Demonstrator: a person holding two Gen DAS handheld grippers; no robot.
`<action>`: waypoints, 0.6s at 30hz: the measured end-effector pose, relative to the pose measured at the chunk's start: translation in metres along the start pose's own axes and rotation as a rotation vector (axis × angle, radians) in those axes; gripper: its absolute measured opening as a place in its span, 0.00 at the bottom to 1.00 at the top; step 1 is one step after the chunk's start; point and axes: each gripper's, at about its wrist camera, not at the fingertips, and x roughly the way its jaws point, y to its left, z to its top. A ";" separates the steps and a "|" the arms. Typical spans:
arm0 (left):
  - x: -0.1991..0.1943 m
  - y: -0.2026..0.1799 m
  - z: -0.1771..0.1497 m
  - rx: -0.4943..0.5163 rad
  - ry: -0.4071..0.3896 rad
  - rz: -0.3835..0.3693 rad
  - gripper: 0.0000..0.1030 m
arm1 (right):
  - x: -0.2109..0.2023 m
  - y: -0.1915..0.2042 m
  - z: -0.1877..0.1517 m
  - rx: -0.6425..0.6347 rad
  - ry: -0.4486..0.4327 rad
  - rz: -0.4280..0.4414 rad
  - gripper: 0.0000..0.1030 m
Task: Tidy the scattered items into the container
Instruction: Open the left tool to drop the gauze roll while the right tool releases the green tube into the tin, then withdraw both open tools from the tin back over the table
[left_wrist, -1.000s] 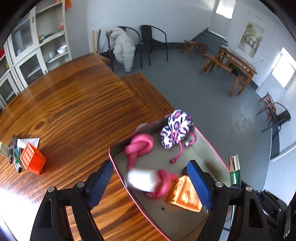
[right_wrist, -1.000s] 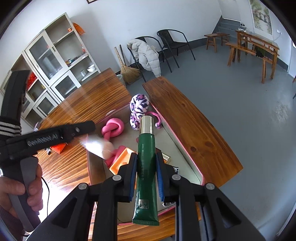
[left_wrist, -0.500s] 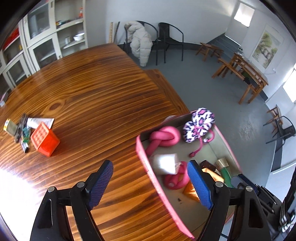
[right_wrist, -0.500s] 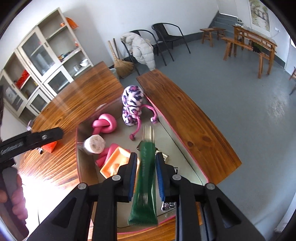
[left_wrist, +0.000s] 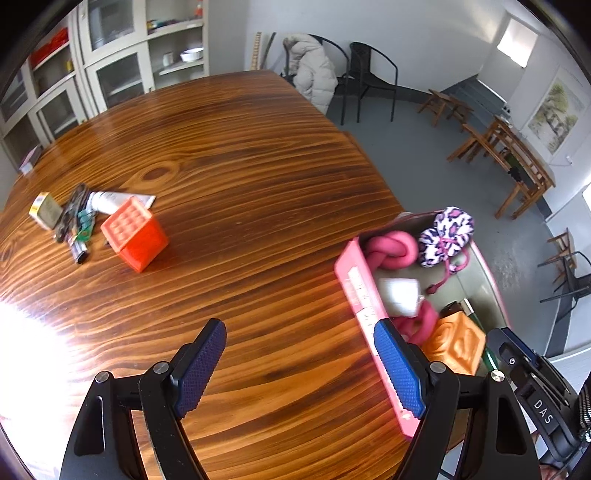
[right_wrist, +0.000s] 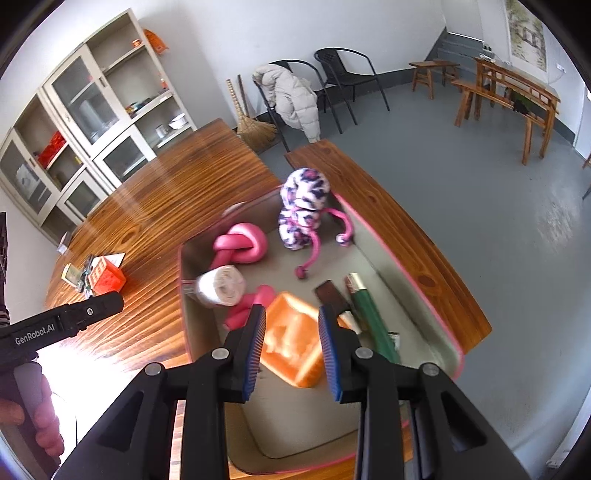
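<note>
Bin (right_wrist: 436, 317): pink-rimmed, at the table's right edge.
Tube (right_wrist: 373, 321): green, lying in the bin by its right wall.
Right gripper (right_wrist: 291, 347): above the bin, jaws opening, nothing between them.
Left gripper (left_wrist: 301, 365): fingers spread wide, empty, over bare table (left_wrist: 229, 177).
Cube (left_wrist: 133, 232): orange, far left on the table, well apart from the bin, beside a white tube (left_wrist: 110, 201).
</note>
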 end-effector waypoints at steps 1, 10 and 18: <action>-0.001 0.006 -0.001 -0.009 0.001 0.005 0.81 | 0.001 0.005 0.000 -0.008 0.002 0.004 0.32; -0.010 0.065 -0.017 -0.105 0.018 0.052 0.82 | 0.012 0.057 -0.003 -0.099 0.025 0.056 0.32; -0.019 0.121 -0.037 -0.189 0.033 0.092 0.81 | 0.027 0.112 -0.016 -0.215 0.084 0.131 0.32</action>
